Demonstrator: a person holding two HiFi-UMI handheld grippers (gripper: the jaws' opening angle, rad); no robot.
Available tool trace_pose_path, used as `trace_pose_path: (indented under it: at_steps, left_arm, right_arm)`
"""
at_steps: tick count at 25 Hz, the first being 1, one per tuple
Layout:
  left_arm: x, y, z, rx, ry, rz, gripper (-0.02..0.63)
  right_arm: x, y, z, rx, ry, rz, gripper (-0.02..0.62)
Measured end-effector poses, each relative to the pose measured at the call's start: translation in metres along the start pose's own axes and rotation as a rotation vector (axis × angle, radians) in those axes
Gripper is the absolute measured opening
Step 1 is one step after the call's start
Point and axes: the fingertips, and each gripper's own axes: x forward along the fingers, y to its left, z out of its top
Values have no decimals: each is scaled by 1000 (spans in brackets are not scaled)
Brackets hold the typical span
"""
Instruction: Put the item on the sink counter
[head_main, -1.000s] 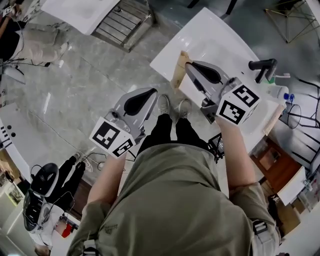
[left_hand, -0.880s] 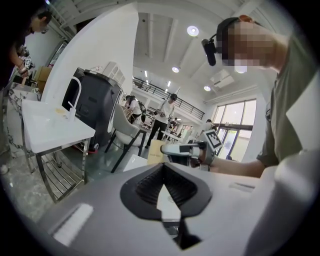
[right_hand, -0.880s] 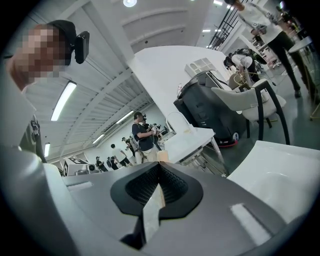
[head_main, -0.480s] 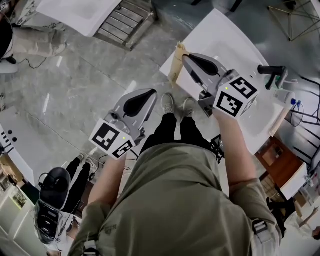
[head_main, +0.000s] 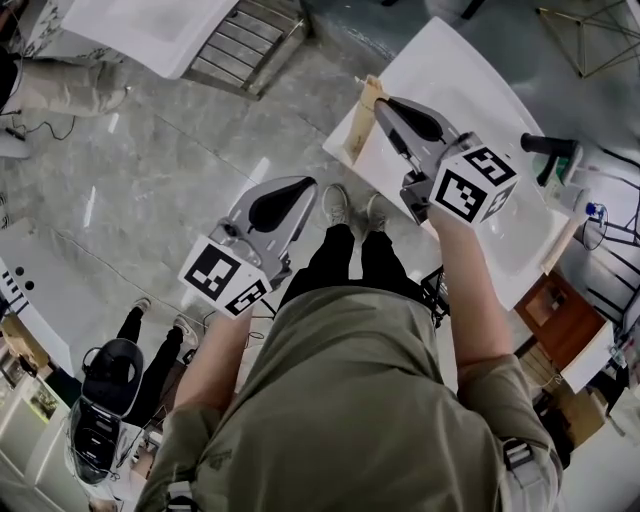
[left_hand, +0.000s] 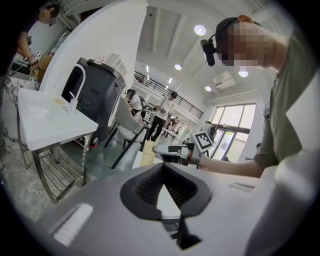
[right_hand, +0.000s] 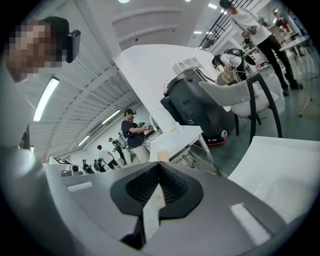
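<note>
Standing at a white sink counter (head_main: 450, 70), a person (head_main: 350, 400) holds two tongs, both closed with nothing gripped: right tongs (head_main: 385, 103) over the counter's near corner, left tongs (head_main: 303, 185) above the floor (head_main: 180, 130). The item cannot be identified. Probably best to approach low, clear of the black tap (head_main: 548, 148). No writing, only square markers (head_main: 462, 192).

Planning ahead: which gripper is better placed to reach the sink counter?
Right, probably: the right gripper is over the sink counter; the left gripper is over the floor. Both are shut.
</note>
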Motion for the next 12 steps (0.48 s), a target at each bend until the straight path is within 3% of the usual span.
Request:
trace_pose_path:
  at_steps: [7,12]
  left_arm:
    - [7,3,-1,-5,7,-13,6]
    - [10,7,-2,-14,7,-21,6]
  right_arm:
    - [9,-6,0,14,-9,-3,12]
    - [7,-27,-4,29,-9,-51,12]
